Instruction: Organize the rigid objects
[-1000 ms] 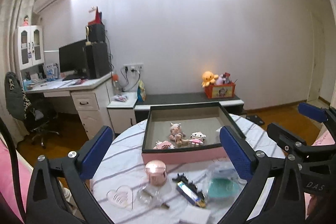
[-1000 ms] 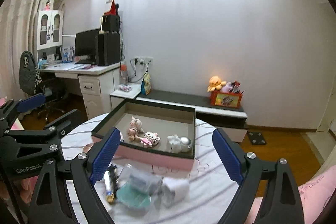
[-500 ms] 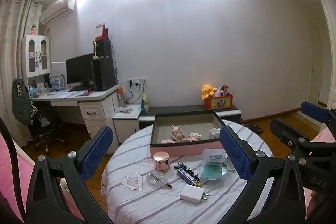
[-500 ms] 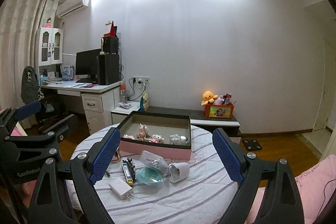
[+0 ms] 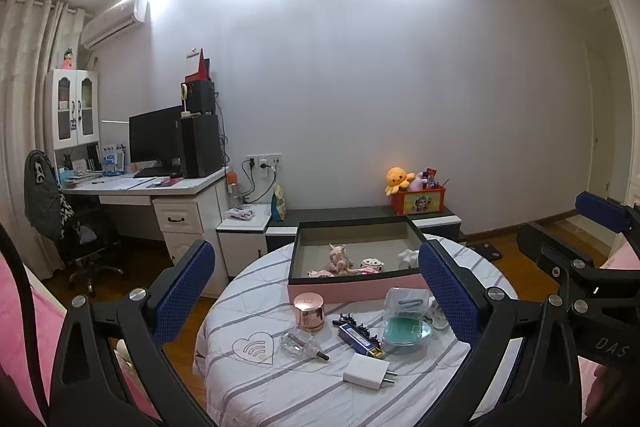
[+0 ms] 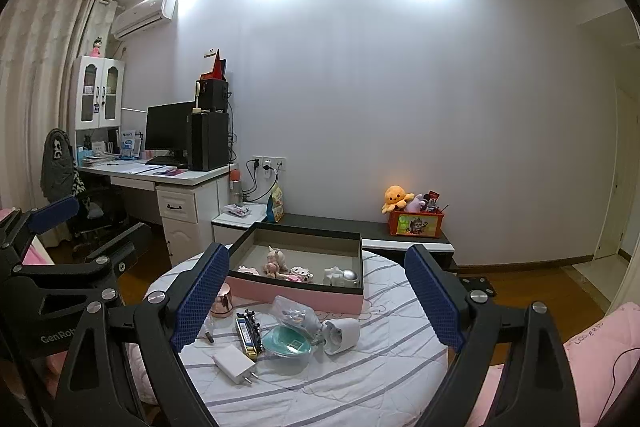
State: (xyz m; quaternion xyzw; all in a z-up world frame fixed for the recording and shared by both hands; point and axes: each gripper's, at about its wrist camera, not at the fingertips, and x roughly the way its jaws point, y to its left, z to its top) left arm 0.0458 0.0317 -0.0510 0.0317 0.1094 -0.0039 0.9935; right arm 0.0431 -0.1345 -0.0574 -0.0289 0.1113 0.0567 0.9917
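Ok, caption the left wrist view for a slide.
Open left gripper above round table: loose items before a pink box.

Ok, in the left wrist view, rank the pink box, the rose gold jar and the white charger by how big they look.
1. pink box, clearly largest, though farthest.
2 and 3. rose gold jar and white charger look about alike; the charger lies nearer the camera, so no ranking.

the round table (image 5: 280, 387) wears a soft quilted cloth, white with grey stripes. just in front of the pink box (image 5: 352, 291), which looks like matt cardboard, sits a shiny rose-gold metallic jar (image 5: 309, 311). nearer than the jar: a clear glass bottle (image 5: 298, 343), a smooth glossy white plastic charger (image 5: 367, 371). gripper pads (image 5: 184, 291) look like rough blue textured rubber.
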